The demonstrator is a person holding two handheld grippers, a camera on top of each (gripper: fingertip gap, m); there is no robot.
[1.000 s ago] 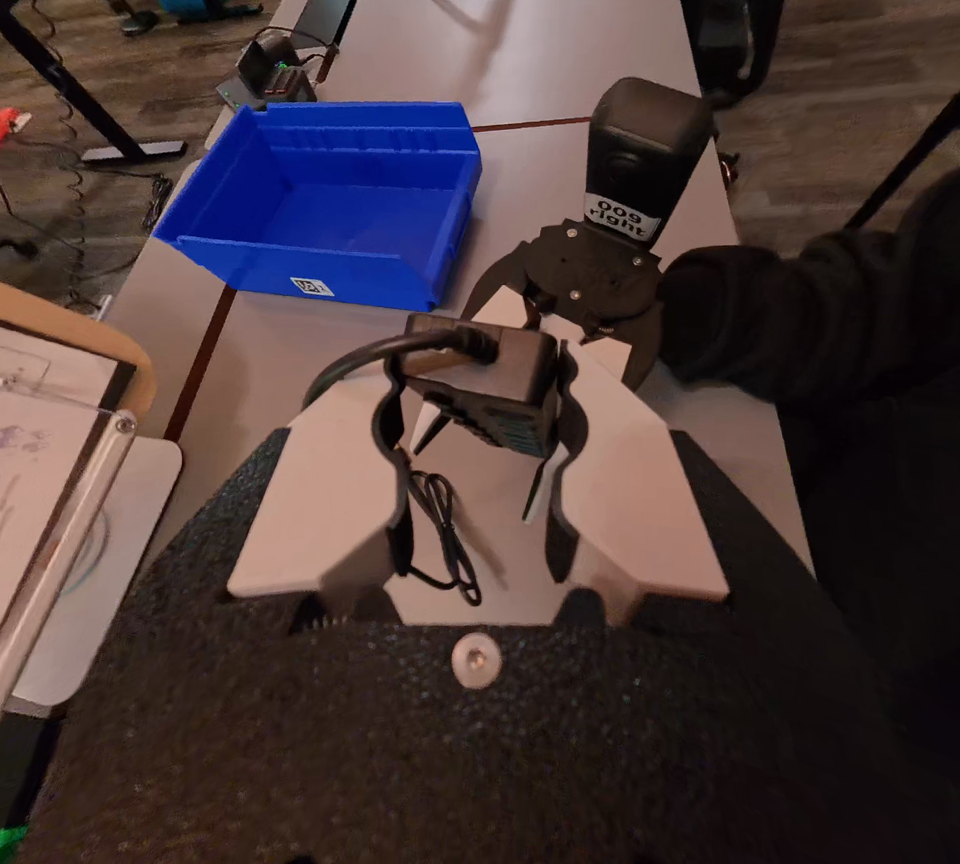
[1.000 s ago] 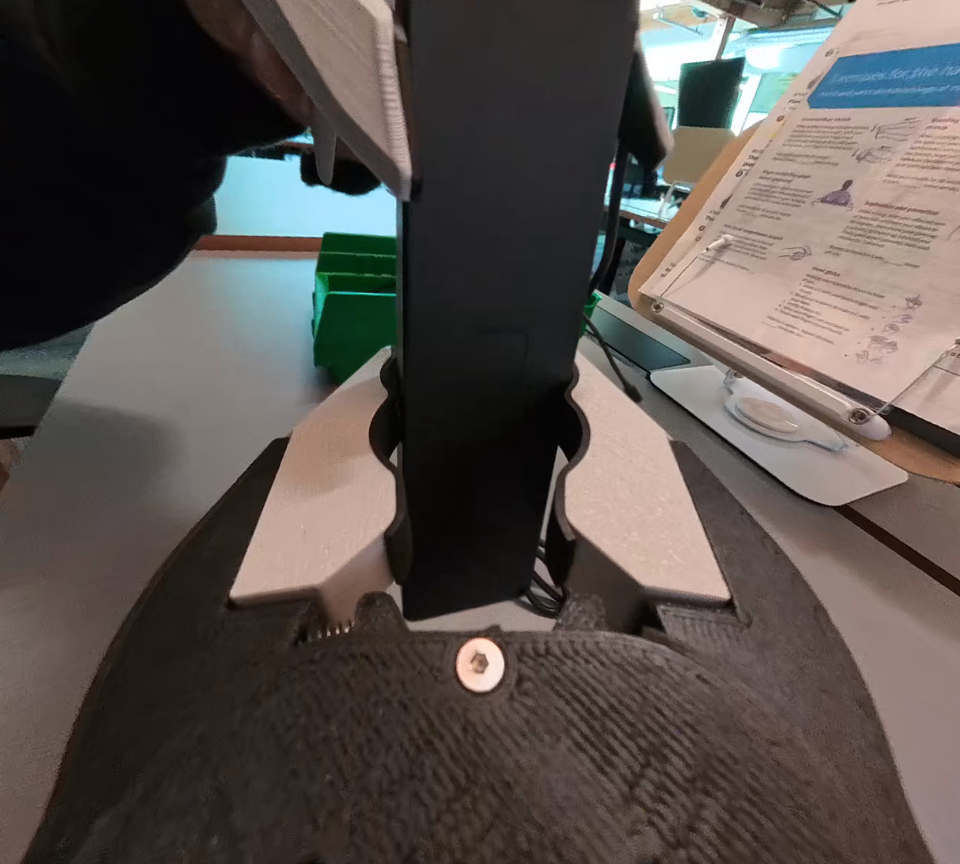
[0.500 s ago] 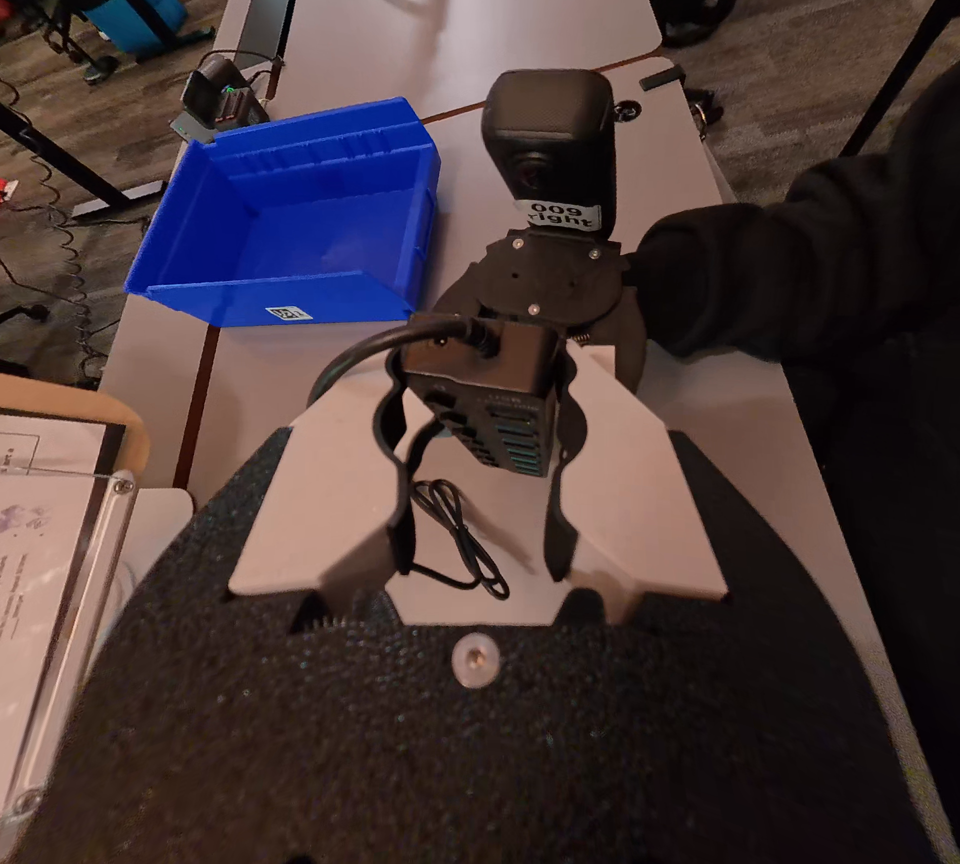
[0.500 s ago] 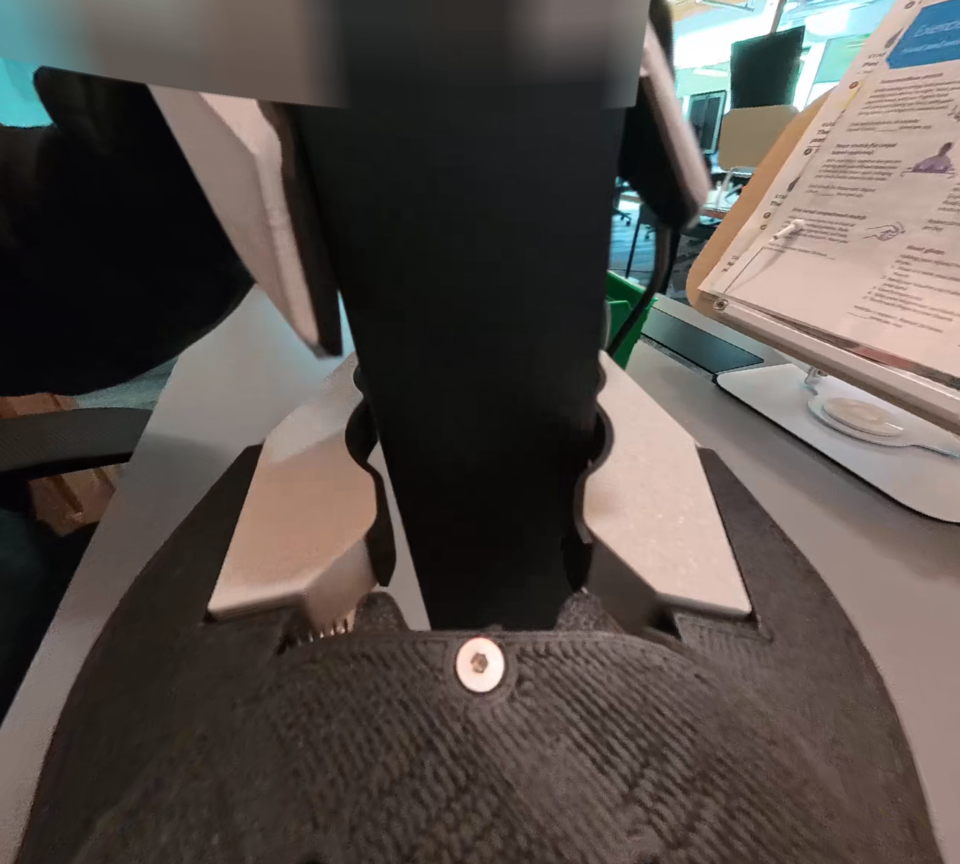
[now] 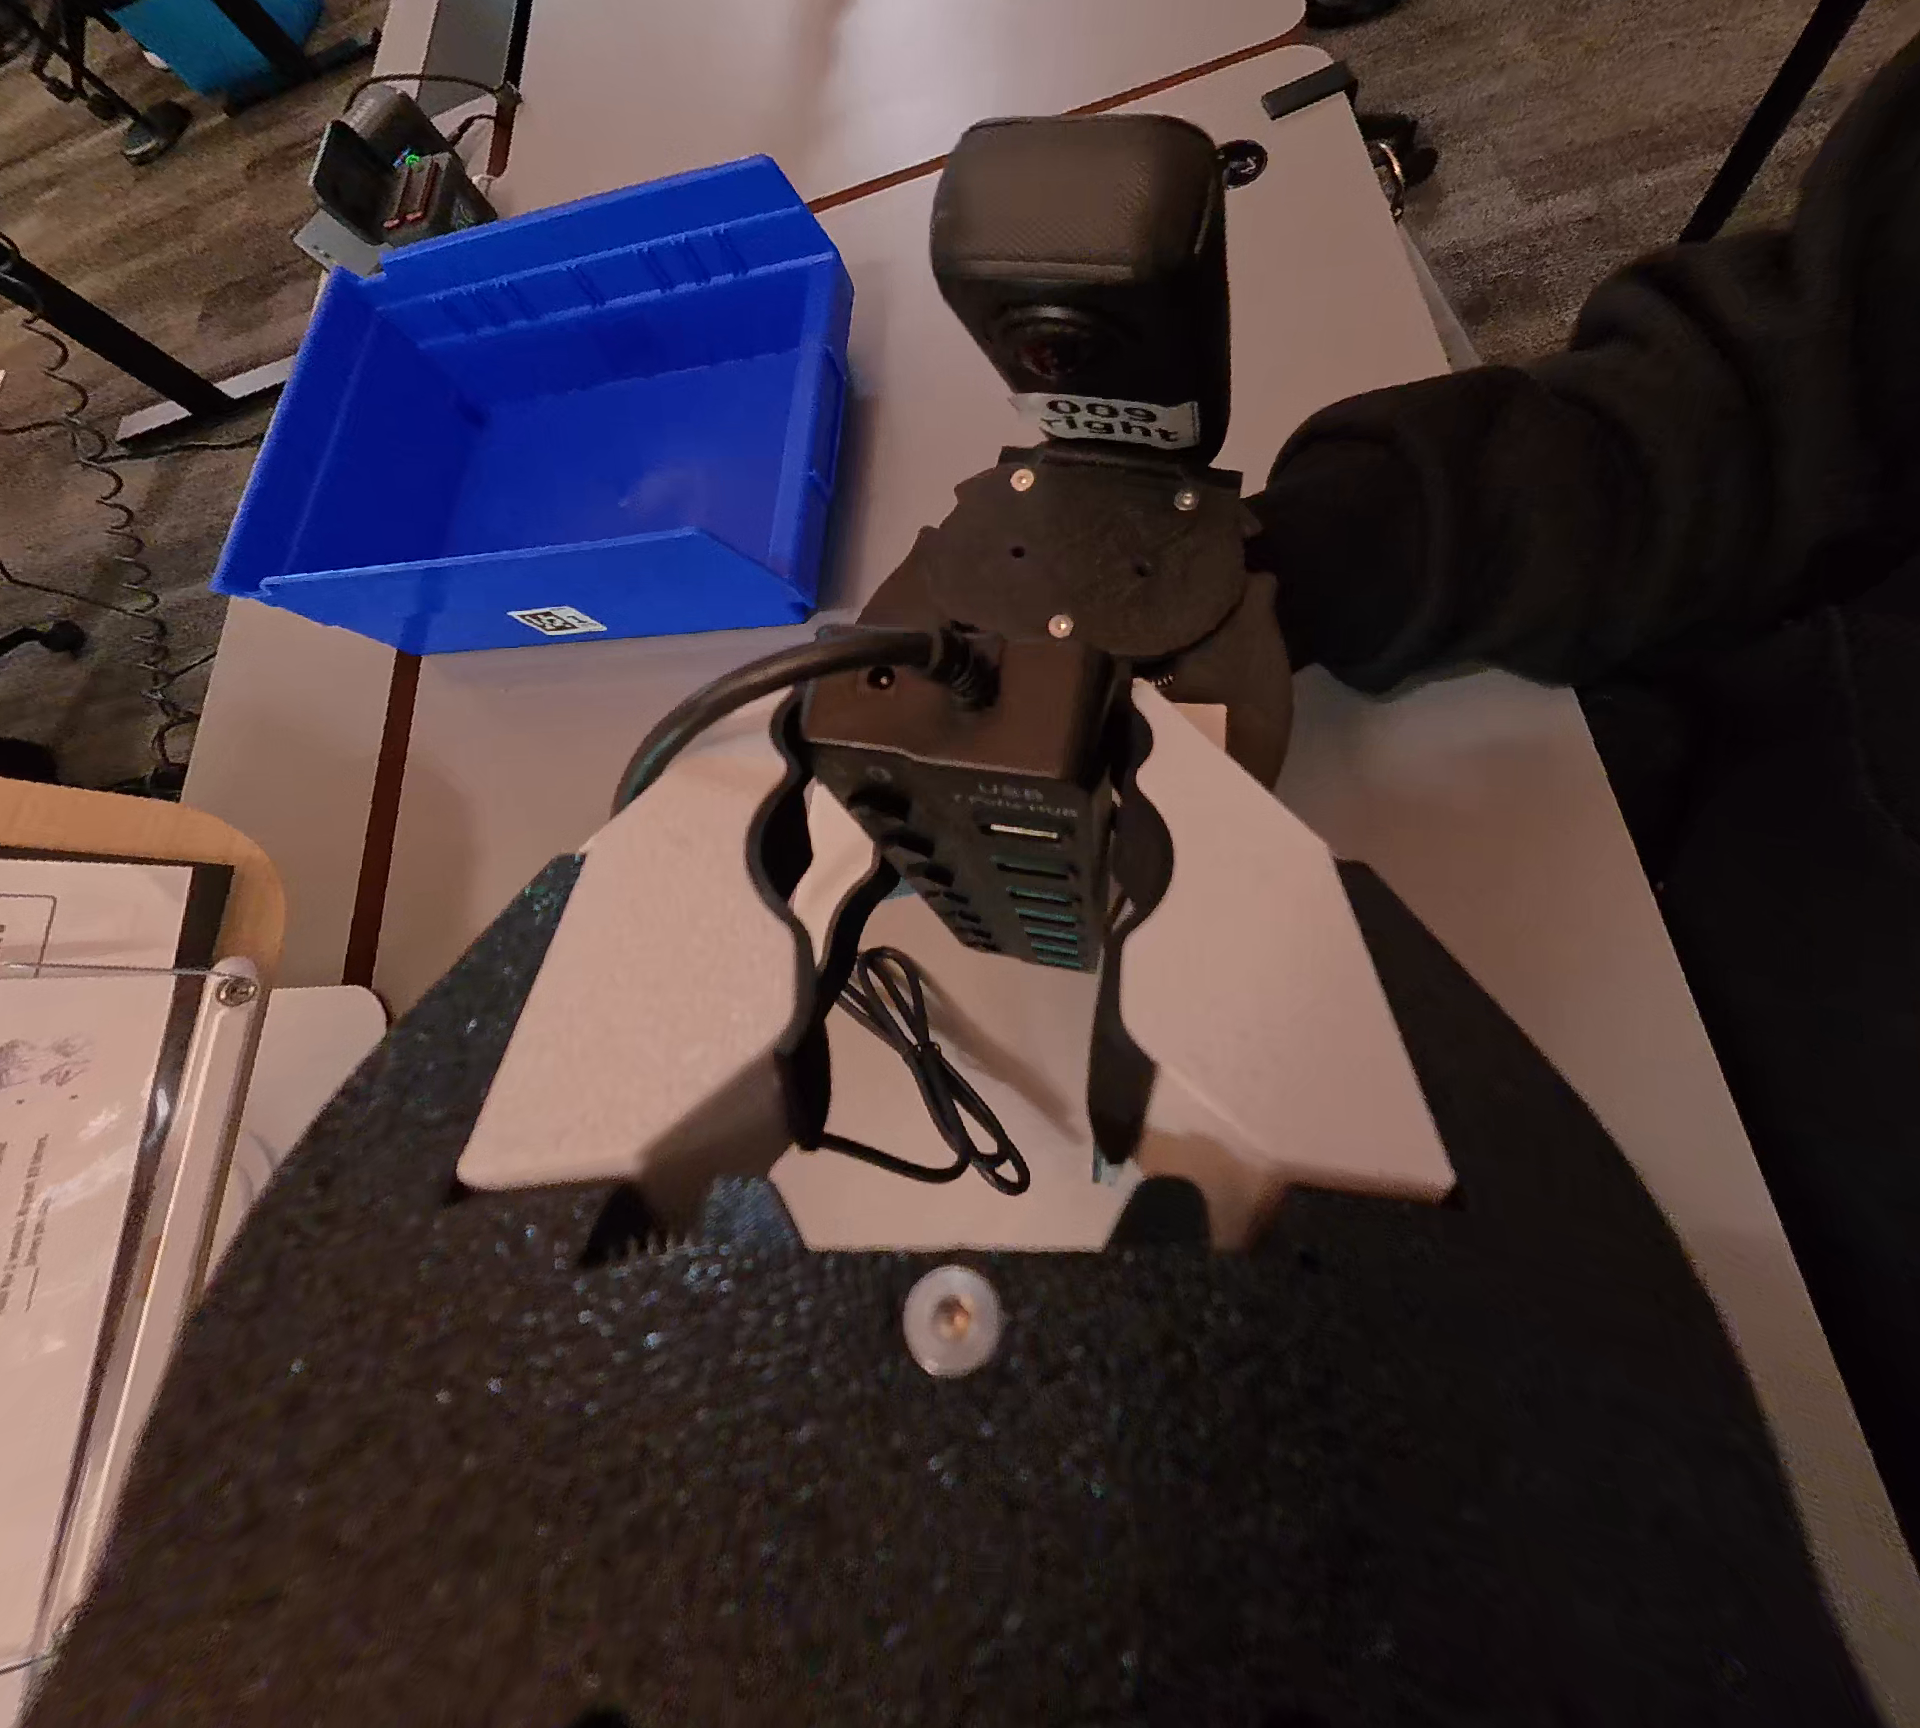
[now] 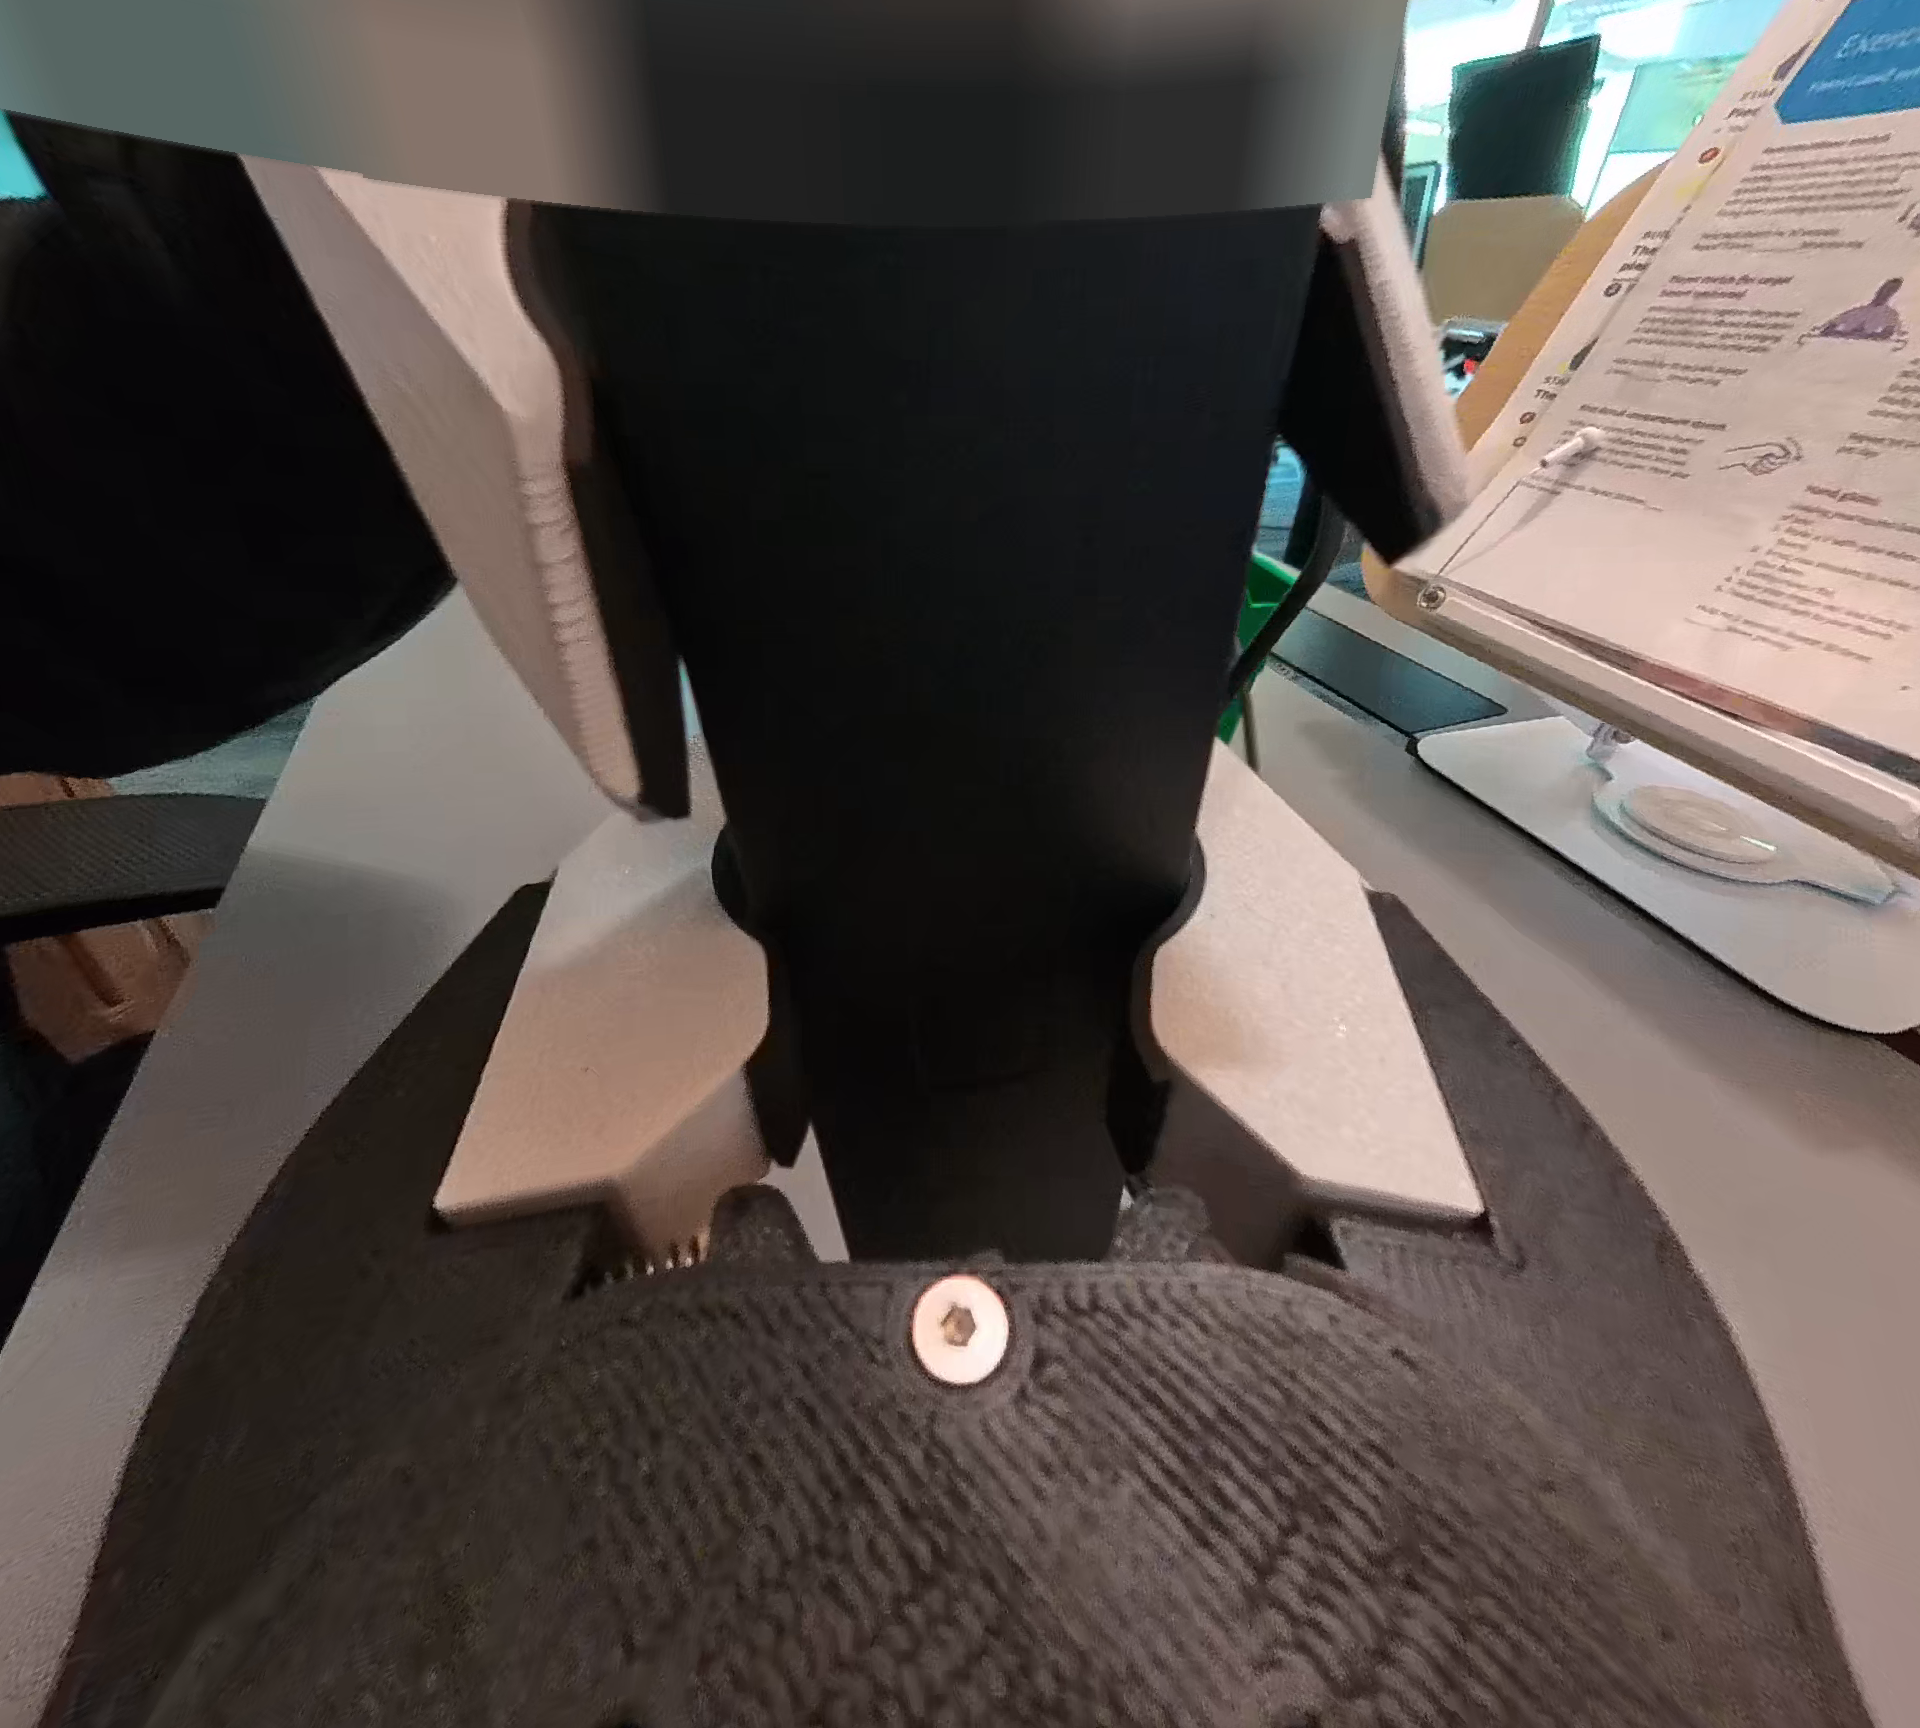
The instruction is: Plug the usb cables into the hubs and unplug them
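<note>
A black USB hub [image 5: 966,805] with several ports down its face is held up above the grey table [image 5: 1403,847]. My left gripper [image 5: 956,805] is shut on its upper end, where a thick black cable [image 5: 748,691] comes out. My right gripper [image 6: 956,940] is shut on the lower end of the hub [image 6: 935,639]; its plain back fills that view. In the left wrist view the right gripper [image 5: 1091,556] sits just behind the hub, fingers hidden. A thin black USB cable [image 5: 935,1096] lies coiled on the table below.
An empty blue bin [image 5: 551,452] stands at the left of the table. A document stand [image 6: 1714,390] is to the right gripper's right, with a green bin [image 6: 1262,598] behind the hub. A small charger dock [image 5: 384,182] sits beyond the blue bin.
The right gripper has moved in under the hub, which now sits deeper between its fingers. The left gripper has stayed shut on the hub and tipped so the port face shows.
</note>
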